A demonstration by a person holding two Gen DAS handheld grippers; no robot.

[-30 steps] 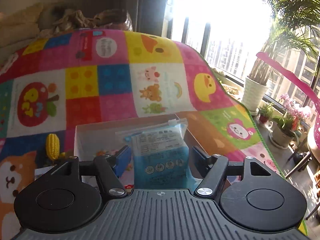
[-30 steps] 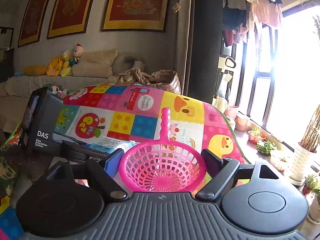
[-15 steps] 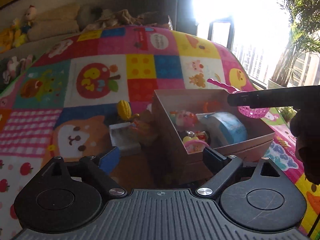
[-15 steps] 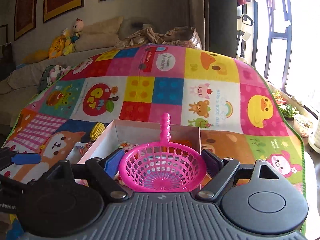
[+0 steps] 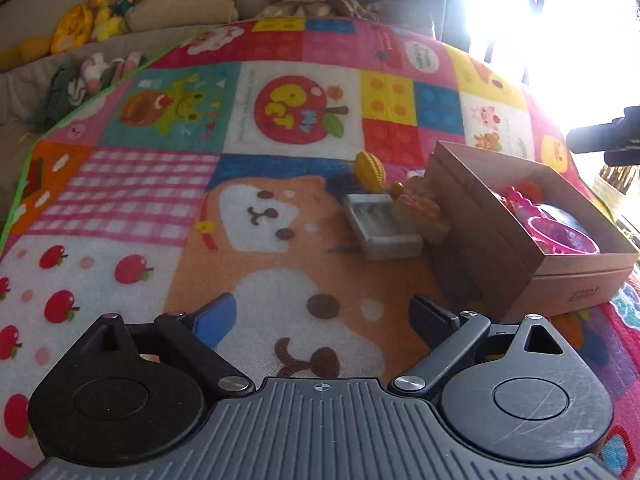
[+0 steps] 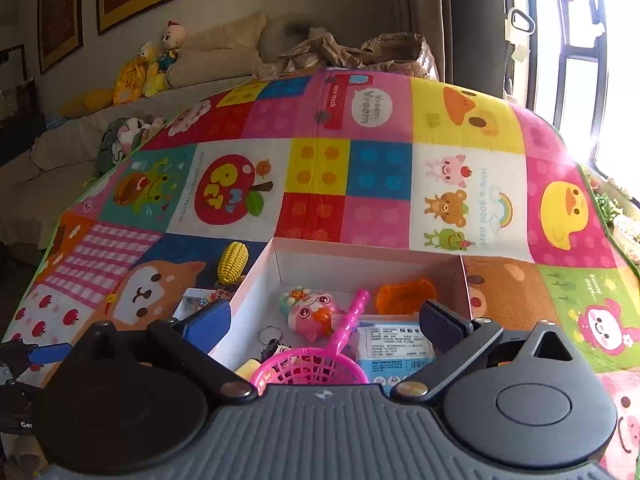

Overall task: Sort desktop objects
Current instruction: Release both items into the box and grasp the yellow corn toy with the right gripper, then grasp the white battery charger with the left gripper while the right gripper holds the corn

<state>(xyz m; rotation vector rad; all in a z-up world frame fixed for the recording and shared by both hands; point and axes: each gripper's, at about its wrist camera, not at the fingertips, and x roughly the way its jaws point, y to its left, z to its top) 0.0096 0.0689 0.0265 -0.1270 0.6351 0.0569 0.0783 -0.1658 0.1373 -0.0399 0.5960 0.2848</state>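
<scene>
A brown cardboard box [image 5: 500, 240] stands on the colourful play mat; its white inside wall shows in the right wrist view [image 6: 360, 268]. In it lie a pink scoop basket [image 6: 316, 364], a blue-and-white packet [image 6: 396, 350], a pink pig toy [image 6: 312, 312] and an orange piece [image 6: 406, 292]. The basket also shows in the left wrist view [image 5: 564, 236]. Outside the box lie a yellow toy corn [image 5: 370, 166], a small grey tray [image 5: 380, 228] and an orange-yellow toy [image 5: 420, 208]. My left gripper [image 5: 324, 320] is open and empty over the mat. My right gripper [image 6: 326, 320] is open above the box.
The play mat [image 5: 160, 200] covers the surface. A sofa with plush toys [image 6: 160, 60] lies behind it. Bright windows and potted plants are on the right. The right gripper's body [image 5: 604, 140] shows above the box in the left wrist view.
My right gripper let go of the pink scoop basket, which now lies in the box. My left gripper, empty since half a second ago, swung left and down over the mat.
</scene>
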